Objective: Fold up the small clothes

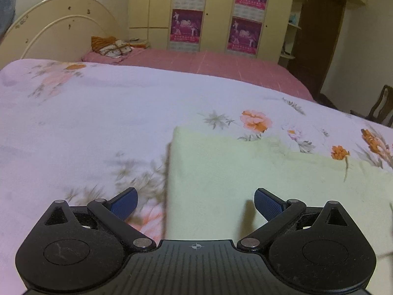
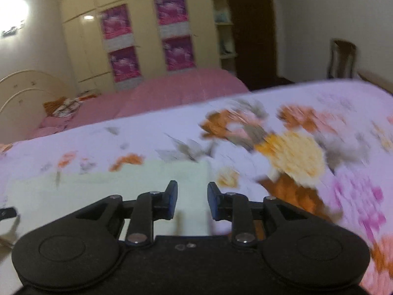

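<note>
Pale yellow-green cloth (image 1: 258,177) lies flat on the floral bedsheet (image 1: 98,113), one straight edge facing away, its far left corner square and tidy. Only one garment in sight; what kind it is, cannot tell.

Left gripper (image 1: 196,202) hovers over the cloth's left edge, blue pads spread wide, nothing between them. One pad sits over sheet, the other over cloth.

Right gripper (image 2: 192,200) hangs at the cloth's right edge (image 2: 191,172), pads partly parted with a narrow gap. No fabric pinched that I can see. This view is smeared with motion blur.

Judgement: between folds. Cloth looks already doubled at least once, both tools free. Next move likely calls for each gripper to drop onto a near corner, pinch only the top layers, and carry them across together so the edges stay lined up.

Count: two grippers, one cloth, two beds (floral-sheeted near, pink-covered bed (image 1: 221,64) beyond), four magenta posters (image 1: 189,7) on the wardrobe.
</note>
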The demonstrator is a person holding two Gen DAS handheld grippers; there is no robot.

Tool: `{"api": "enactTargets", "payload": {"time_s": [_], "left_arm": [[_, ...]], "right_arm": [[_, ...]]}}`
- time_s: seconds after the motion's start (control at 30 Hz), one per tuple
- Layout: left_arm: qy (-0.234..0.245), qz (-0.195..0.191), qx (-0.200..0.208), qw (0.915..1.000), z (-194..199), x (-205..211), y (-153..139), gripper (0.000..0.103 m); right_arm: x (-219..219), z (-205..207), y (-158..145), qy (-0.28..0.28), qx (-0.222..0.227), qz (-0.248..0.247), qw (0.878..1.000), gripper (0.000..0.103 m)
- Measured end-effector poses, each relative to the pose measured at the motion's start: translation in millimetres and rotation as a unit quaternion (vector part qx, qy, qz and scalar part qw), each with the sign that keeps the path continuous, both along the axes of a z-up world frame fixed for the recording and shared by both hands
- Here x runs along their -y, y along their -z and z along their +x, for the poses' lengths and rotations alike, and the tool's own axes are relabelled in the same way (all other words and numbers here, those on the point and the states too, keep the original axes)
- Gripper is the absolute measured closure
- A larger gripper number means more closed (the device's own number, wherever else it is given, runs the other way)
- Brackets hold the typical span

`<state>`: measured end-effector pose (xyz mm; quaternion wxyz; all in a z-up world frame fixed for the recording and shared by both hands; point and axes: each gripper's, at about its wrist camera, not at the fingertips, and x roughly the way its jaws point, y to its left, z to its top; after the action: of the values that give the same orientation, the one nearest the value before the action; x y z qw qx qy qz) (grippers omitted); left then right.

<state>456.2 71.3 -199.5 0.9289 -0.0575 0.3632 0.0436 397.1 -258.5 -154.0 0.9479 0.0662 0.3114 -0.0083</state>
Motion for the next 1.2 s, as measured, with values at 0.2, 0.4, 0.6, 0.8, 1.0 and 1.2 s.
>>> {"api": "enactTargets", "payload": {"time_s": [0.2,0.4,0.6,0.8,1.0,1.2], "left_arm": [[-0.053,0.016,-0.013,0.9984,38,-19,16,0.003],[-0.088,-0.002,-0.01,0.9961,50,-36,17,0.003],[-0.026,0.011,0.022,0.9993,2,-17,-2,0.003],[0.018,0.037,0.0,0.9992,-17,10,15,0.003],[-0.006,0.02,-0.021,0.9996,-15,5,10,0.003],[0.04,0.033,0.003,0.9987,-36,36,-8,0.003]], "right_arm": [[-33,38,31,-0.049,-0.061,-0.022,0.997,0.077],[-16,52,44,-0.016,-0.057,-0.033,0.998,0.08],[-24,28,18,-0.036,-0.036,-0.008,0.999,0.074],[-37,12,27,-0.07,-0.056,-0.004,0.996,0.073],[-34,11,35,-0.06,-0.076,-0.037,0.995,0.076],[-43,-10,17,-0.067,-0.062,-0.025,0.996,0.071]]}}
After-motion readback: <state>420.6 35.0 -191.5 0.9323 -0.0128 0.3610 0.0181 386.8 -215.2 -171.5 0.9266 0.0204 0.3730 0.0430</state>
